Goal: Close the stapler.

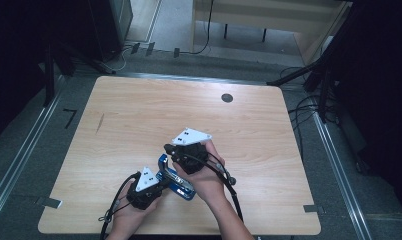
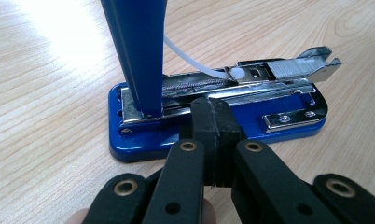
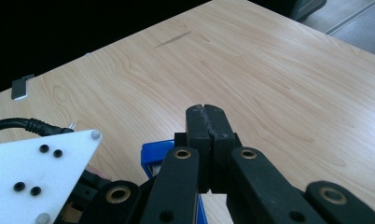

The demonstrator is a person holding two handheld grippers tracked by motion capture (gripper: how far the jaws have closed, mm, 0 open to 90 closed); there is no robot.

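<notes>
A blue stapler (image 1: 181, 187) lies opened on the wooden table (image 1: 139, 110), near the front edge. In the left gripper view its blue base (image 2: 143, 142) rests flat, its blue lid (image 2: 139, 46) stands up steeply, and the metal staple magazine (image 2: 288, 70) juts to the right with a white strip (image 2: 190, 58) curving out of it. My left gripper (image 2: 217, 105) is shut, with its tips against the stapler's metal rail. My right gripper (image 3: 205, 112) is shut too, pads pressed together, and the lid's blue end (image 3: 155, 158) sits just beside and below its jaws. I cannot tell if it touches the lid.
A dark round grommet (image 1: 227, 98) sits at the table's far right. A thin dark mark (image 1: 100, 123) crosses the left side. Tape tabs (image 1: 51, 202) (image 1: 311, 208) stick to the front corners. Cables lie on the floor to the right (image 1: 309, 107).
</notes>
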